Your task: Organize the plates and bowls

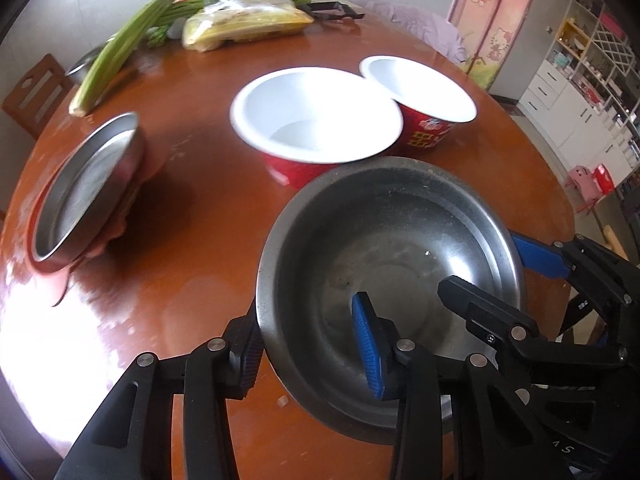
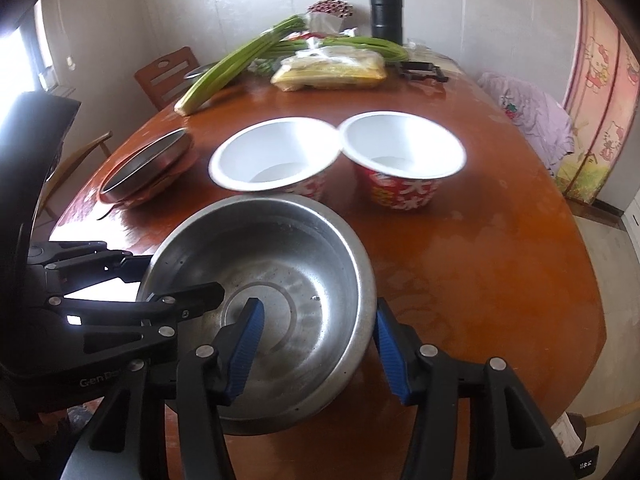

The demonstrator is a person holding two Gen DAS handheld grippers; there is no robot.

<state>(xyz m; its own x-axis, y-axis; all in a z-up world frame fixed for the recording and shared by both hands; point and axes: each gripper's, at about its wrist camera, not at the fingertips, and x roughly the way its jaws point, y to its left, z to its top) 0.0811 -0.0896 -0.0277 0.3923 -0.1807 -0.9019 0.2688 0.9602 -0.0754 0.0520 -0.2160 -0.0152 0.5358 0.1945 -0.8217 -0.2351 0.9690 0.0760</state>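
Observation:
A large steel bowl (image 1: 394, 280) (image 2: 272, 276) sits near the front edge of the brown round table (image 1: 180, 240). My left gripper (image 1: 308, 344) straddles the bowl's left rim, one finger inside and one outside, jaws wide. My right gripper (image 2: 318, 344) straddles its right rim the same way. Two red bowls with white insides stand behind it, one (image 1: 316, 116) (image 2: 272, 156) touching the other (image 1: 420, 88) (image 2: 402, 152). A flat steel plate (image 1: 88, 184) (image 2: 148, 164) lies on a reddish plate at the left.
Celery stalks (image 2: 236, 64), a yellow food packet (image 2: 332, 68), a black flask (image 2: 386, 8) and a black tool (image 2: 424, 70) lie at the table's far side. Wooden chairs (image 2: 168, 72) stand at the left. A lilac cloth (image 2: 532, 116) hangs at the right.

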